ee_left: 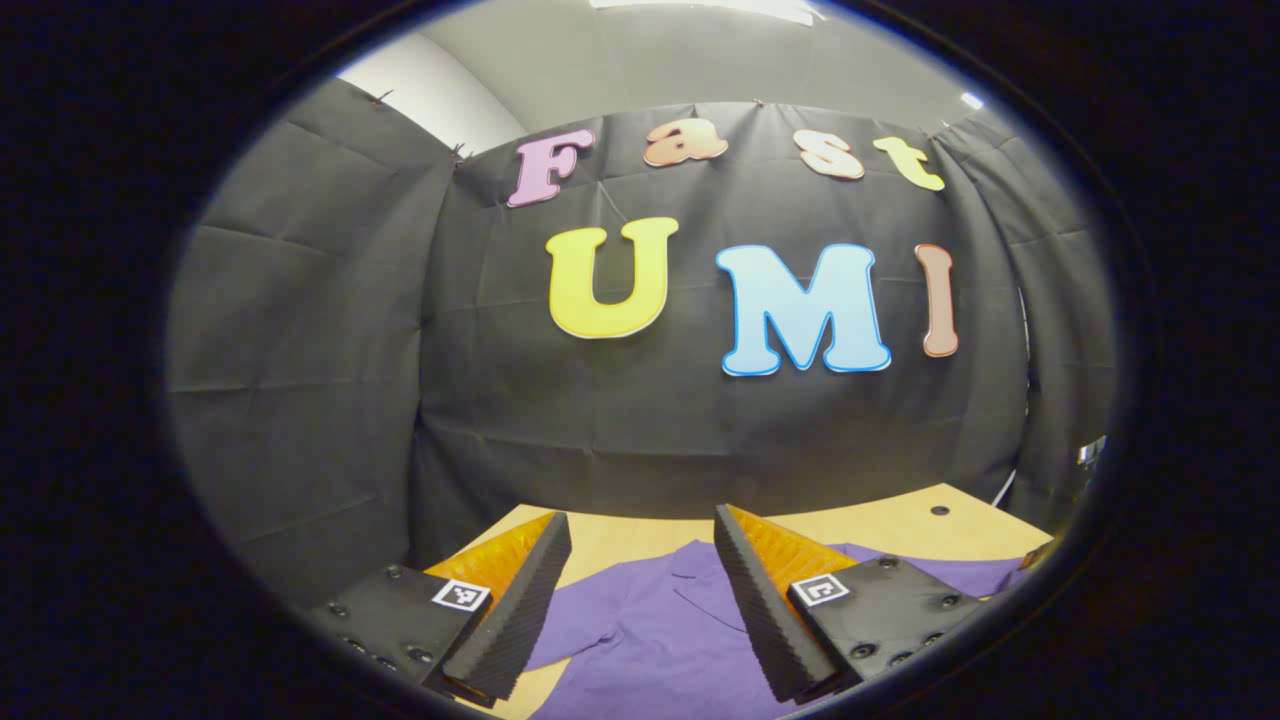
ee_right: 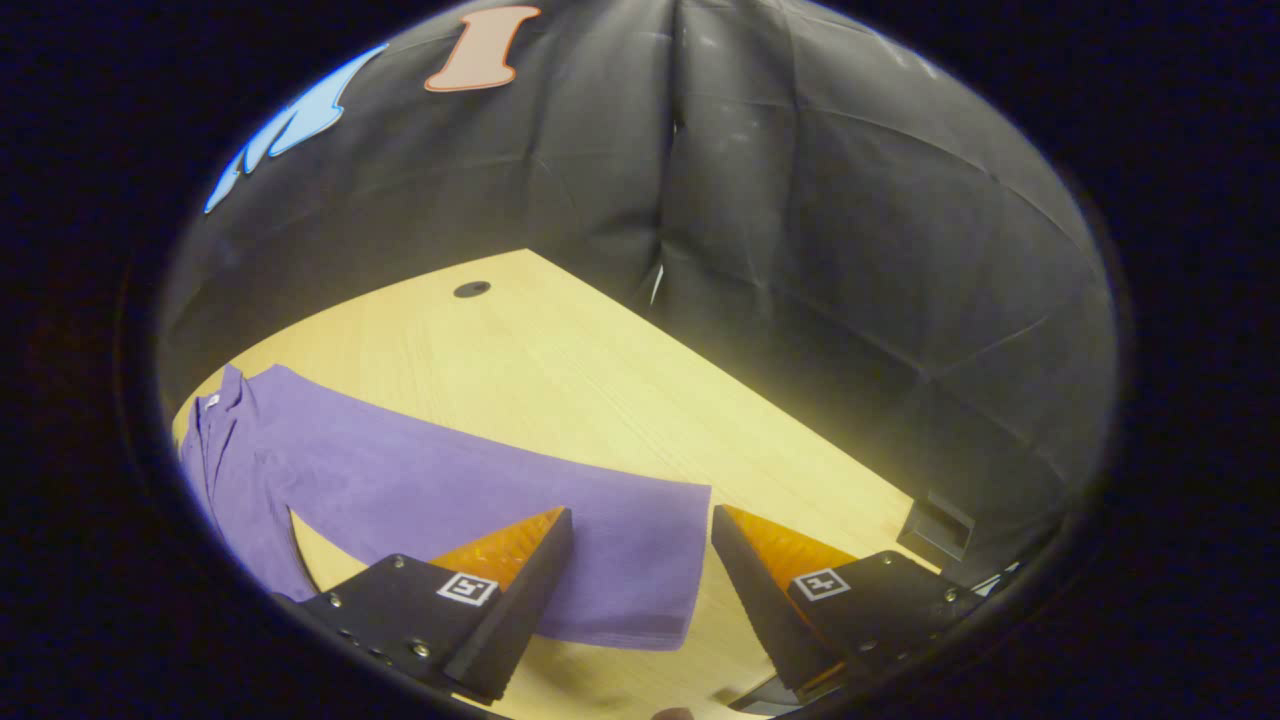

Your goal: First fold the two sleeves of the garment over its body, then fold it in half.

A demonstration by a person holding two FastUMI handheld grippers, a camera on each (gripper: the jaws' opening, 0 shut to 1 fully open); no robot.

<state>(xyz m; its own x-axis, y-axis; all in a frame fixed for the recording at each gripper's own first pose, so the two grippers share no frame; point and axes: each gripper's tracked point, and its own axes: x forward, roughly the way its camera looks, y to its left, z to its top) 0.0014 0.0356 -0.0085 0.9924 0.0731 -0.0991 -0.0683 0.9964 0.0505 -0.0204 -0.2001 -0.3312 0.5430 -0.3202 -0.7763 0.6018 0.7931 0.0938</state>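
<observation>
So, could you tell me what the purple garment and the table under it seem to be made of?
The purple garment looks like a soft matte knit, perhaps cotton: it has a fine, even texture, no shine, and lies limp with gentle creases. The table looks like pale wood or a wood-look laminate: faint straight grain lines and a smooth, slightly glossy top; which one, I cannot tell.
</observation>
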